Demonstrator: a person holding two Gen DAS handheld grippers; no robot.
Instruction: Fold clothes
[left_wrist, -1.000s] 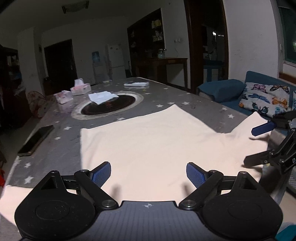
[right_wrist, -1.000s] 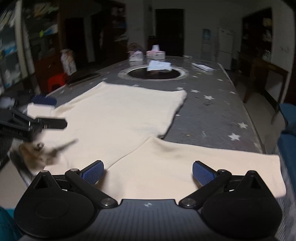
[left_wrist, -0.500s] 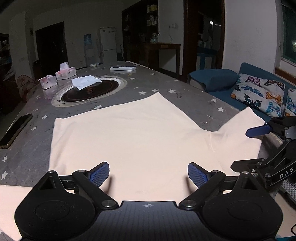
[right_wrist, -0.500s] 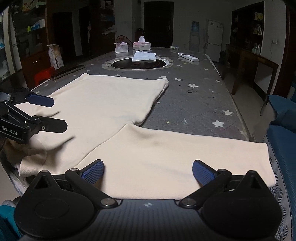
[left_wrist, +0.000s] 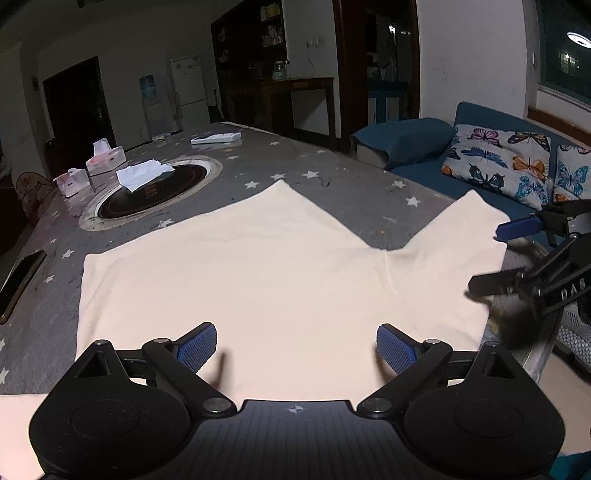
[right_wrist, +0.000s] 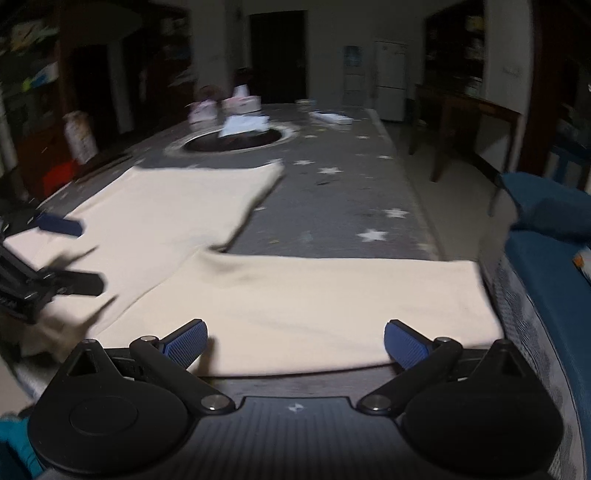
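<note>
A cream long-sleeved top (left_wrist: 266, 280) lies flat on the grey star-patterned table (left_wrist: 351, 192). Its body runs away from me and one sleeve (right_wrist: 325, 295) stretches along the near edge toward the table's right end. My left gripper (left_wrist: 295, 349) hovers open just above the near part of the body, nothing between its blue pads. The right gripper (right_wrist: 295, 343) is open over the sleeve, also empty. Each gripper shows in the other's view: the right gripper (left_wrist: 513, 254) by the sleeve cuff, the left gripper (right_wrist: 70, 254) over the body.
A round black hotplate (left_wrist: 153, 190) sits in the table's middle with a white cloth (left_wrist: 142, 175) on it. Tissue boxes (left_wrist: 105, 160), a flat white box (left_wrist: 216, 138) and a phone (left_wrist: 20, 280) lie around. A blue sofa with butterfly cushions (left_wrist: 495, 158) stands at the right.
Both grippers stay open and empty over the top. The left view has swung and tilted slightly; the right gripper moved quickly, its view now blurred. The top lies as before.
</note>
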